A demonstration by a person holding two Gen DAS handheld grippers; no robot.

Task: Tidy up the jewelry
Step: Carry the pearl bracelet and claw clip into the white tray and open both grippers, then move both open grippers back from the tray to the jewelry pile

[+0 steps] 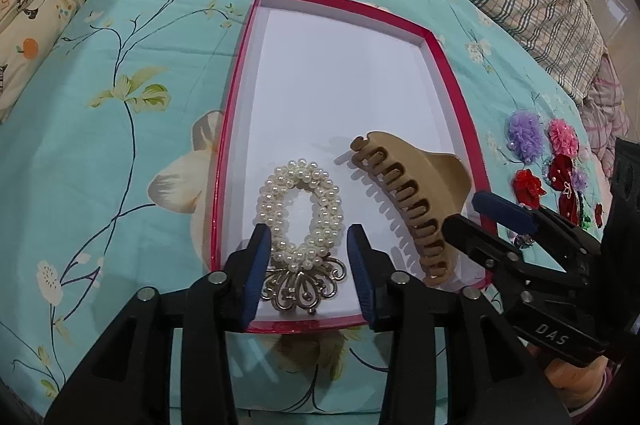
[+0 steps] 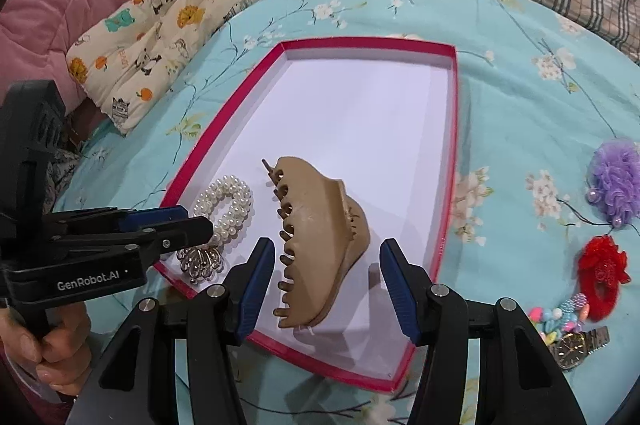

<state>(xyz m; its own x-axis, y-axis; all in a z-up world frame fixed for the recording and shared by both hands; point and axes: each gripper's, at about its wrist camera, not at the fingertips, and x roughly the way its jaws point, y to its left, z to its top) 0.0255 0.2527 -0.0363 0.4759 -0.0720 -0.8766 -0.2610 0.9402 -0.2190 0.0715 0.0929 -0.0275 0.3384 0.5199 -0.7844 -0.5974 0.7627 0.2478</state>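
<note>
- I take the red-rimmed tray (image 1: 452,81) as my landmark; it lies on the teal floral bedspread (image 1: 100,129), its long axis running away from both of my tongs, and most of its white floor is bare.
- The tan claw clip (image 2: 320,245) lies inside the tray's near end, toward the right rim, its long axis roughly parallel to the tray's. My right gripper (image 2: 326,285) stands wide around it, and neither pad appears to touch it, so I judge it set down.
- The pearl hair ring (image 1: 300,213) with its gold filigree charm (image 1: 304,283) lies in the tray's near left corner. My left gripper (image 1: 310,273) sits open around its charm end; contact is hard to rule out on the left pad.
- What is left lies outside the tray, beyond its right rim: a purple flower piece (image 2: 616,185), a red flower piece (image 2: 602,273), some coloured beads (image 2: 560,317) and 1 wristwatch (image 2: 576,345).
- All 4 lie on the right gripper's side, just beside it, so I judge that hand the nearer for the next pick, with the left well apart across the tray.
</note>
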